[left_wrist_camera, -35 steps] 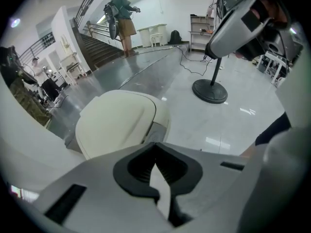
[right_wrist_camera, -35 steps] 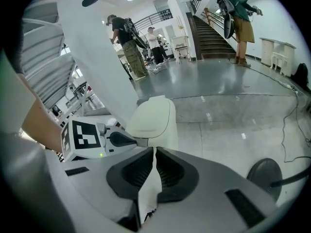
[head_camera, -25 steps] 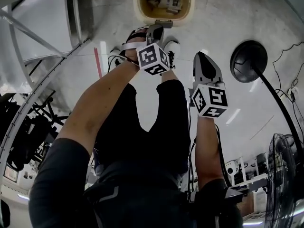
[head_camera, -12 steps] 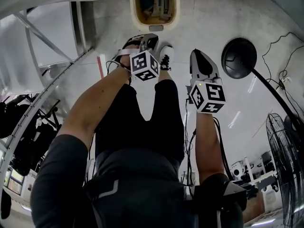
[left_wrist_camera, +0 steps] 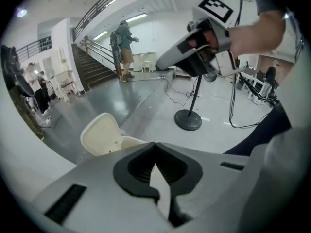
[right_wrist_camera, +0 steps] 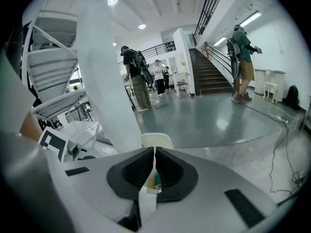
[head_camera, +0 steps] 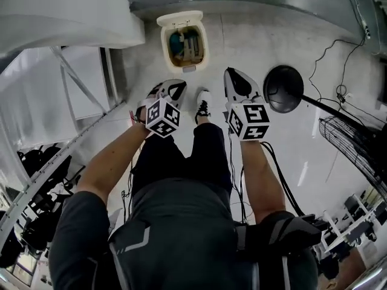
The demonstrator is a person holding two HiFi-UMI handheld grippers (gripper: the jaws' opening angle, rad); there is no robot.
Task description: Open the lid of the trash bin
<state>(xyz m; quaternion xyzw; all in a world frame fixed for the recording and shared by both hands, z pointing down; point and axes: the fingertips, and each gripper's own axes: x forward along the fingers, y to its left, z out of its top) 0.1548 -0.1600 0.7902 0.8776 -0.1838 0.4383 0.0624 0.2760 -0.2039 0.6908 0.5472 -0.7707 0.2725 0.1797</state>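
Observation:
The cream trash bin (head_camera: 164, 43) stands on the floor ahead of my feet, its lid (head_camera: 179, 19) tipped up behind the opening and rubbish showing inside. My left gripper (head_camera: 176, 85) hovers short of the bin, shut and empty. Beside it, to the right, my right gripper (head_camera: 232, 74) is also shut on nothing. In the left gripper view the raised lid (left_wrist_camera: 99, 134) shows above the closed jaws of the left gripper (left_wrist_camera: 155, 145), with the right gripper (left_wrist_camera: 167, 61) held high. The right gripper view has the bin lid (right_wrist_camera: 156, 140) just beyond the right gripper (right_wrist_camera: 154, 152).
A black round fan base (head_camera: 284, 88) with its pole stands right of the bin, the fan cage (head_camera: 357, 144) further right, cables trailing on the floor. A white stair frame (head_camera: 66, 71) fills the left. People stand far off by a staircase (right_wrist_camera: 214, 74).
Both grippers have drawn back from the bin; the left one was at its front edge a second ago. The bin now looks smaller and farther, its lid standing open.

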